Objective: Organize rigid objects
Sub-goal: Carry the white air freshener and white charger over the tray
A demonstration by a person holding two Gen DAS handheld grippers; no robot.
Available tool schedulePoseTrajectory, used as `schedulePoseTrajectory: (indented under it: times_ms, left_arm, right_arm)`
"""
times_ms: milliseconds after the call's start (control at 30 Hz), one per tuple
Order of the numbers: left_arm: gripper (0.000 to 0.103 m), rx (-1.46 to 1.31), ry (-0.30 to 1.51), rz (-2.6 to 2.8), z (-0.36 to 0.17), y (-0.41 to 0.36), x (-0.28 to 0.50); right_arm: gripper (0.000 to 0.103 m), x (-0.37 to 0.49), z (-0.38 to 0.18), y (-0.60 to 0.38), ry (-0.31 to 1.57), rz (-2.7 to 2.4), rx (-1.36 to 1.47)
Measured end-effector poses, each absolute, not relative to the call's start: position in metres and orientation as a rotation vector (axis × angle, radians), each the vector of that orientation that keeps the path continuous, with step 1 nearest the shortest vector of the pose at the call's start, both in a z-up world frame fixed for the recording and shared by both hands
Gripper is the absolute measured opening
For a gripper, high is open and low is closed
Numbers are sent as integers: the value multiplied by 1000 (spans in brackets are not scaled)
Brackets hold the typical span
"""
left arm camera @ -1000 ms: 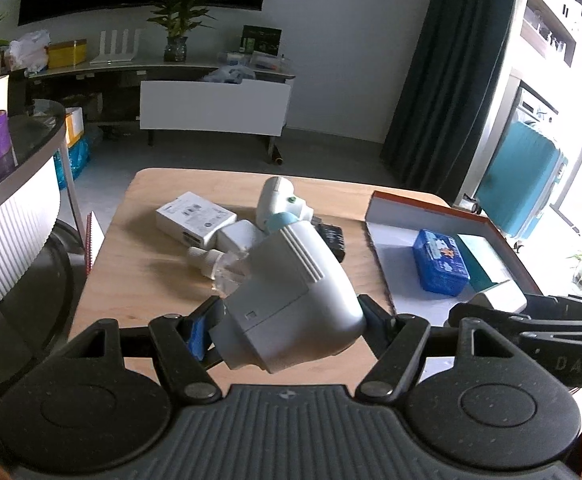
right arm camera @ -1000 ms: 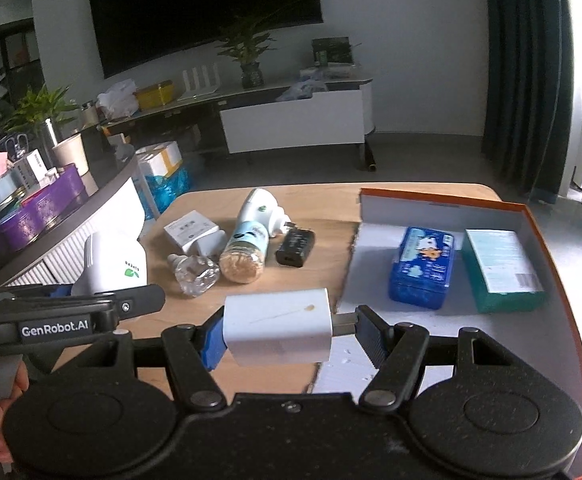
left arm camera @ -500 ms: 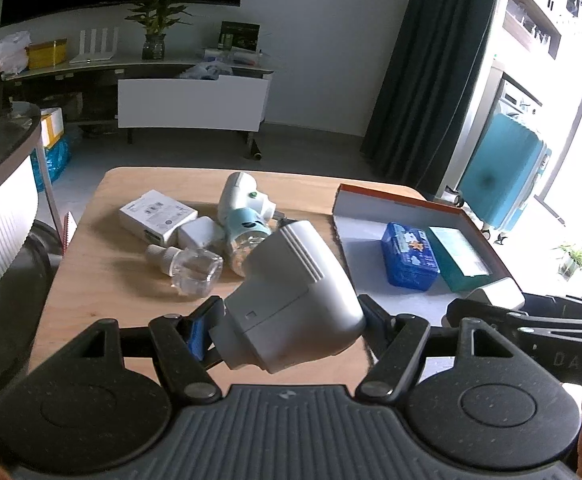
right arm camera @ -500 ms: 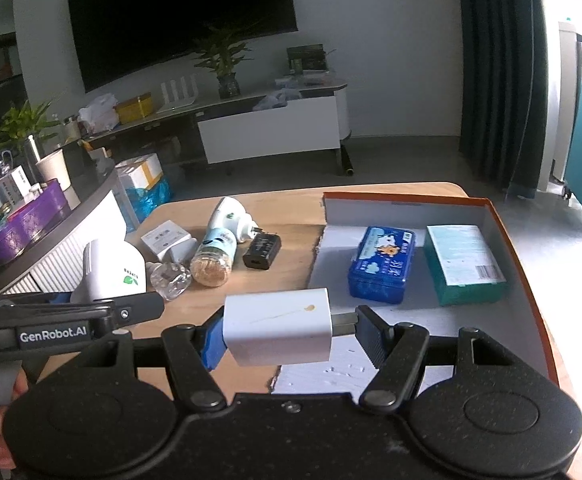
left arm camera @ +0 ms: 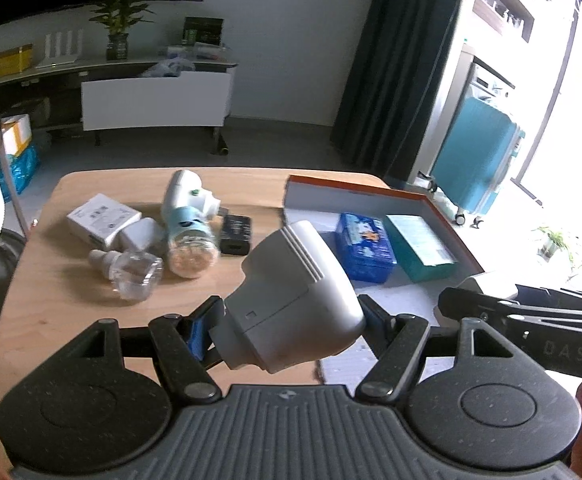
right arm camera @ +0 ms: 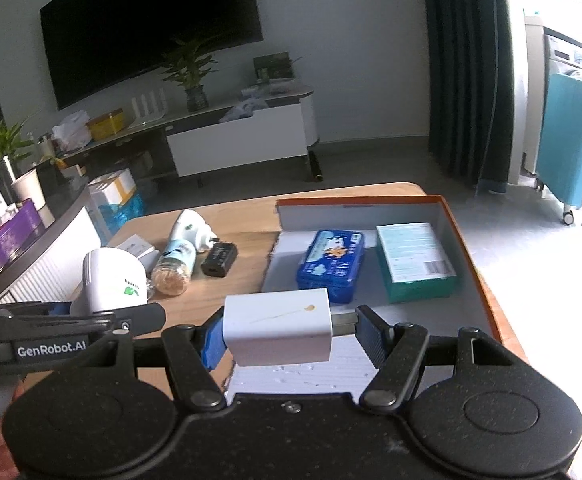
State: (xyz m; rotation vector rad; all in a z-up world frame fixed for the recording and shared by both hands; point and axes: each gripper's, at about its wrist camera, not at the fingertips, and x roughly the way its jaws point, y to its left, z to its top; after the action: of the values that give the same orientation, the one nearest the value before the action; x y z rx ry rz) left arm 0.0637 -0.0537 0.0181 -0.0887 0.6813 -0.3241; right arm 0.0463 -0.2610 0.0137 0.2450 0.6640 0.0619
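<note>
My left gripper (left arm camera: 287, 328) is shut on a grey-white plug-in device (left arm camera: 291, 300), held above the table's near edge by the orange-rimmed box (left arm camera: 355, 190). The device also shows in the right wrist view (right arm camera: 111, 280). My right gripper (right arm camera: 289, 334) is shut on a white charger block (right arm camera: 279, 330), above the near end of the box (right arm camera: 467, 240). In the box lie a blue tin (right arm camera: 331, 264) and a teal carton (right arm camera: 413, 262). On the wooden table (left arm camera: 71, 292) lie a white box (left arm camera: 103, 220), a white adapter (left arm camera: 141, 236), a clear bottle (left arm camera: 135, 272), a repellent bottle (left arm camera: 189, 220) and a black charger (left arm camera: 235, 234).
A TV console (right arm camera: 235, 140) with a plant stands behind the table. A curved counter (right arm camera: 31, 248) with a purple box is at the left. A teal suitcase (left arm camera: 479, 164) stands by the dark curtain at the right.
Both grippers have moved right and back from the table with their objects still held, so the loose items look farther away and the box sits more central.
</note>
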Motion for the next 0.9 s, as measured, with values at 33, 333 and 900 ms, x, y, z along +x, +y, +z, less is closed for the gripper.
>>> schedulePoseTrajectory:
  times_ms: [33, 333, 900]
  left_arm:
    - [73, -84, 681, -332, 18, -57, 64]
    - [73, -54, 685, -379, 17, -79, 67]
    - [73, -15, 716, -450, 10, -119, 76]
  right_arm:
    - [80, 47, 14, -263, 664, 57, 247]
    - [80, 42, 13, -283, 655, 11, 267]
    - [80, 42, 11, -317, 638, -78, 294]
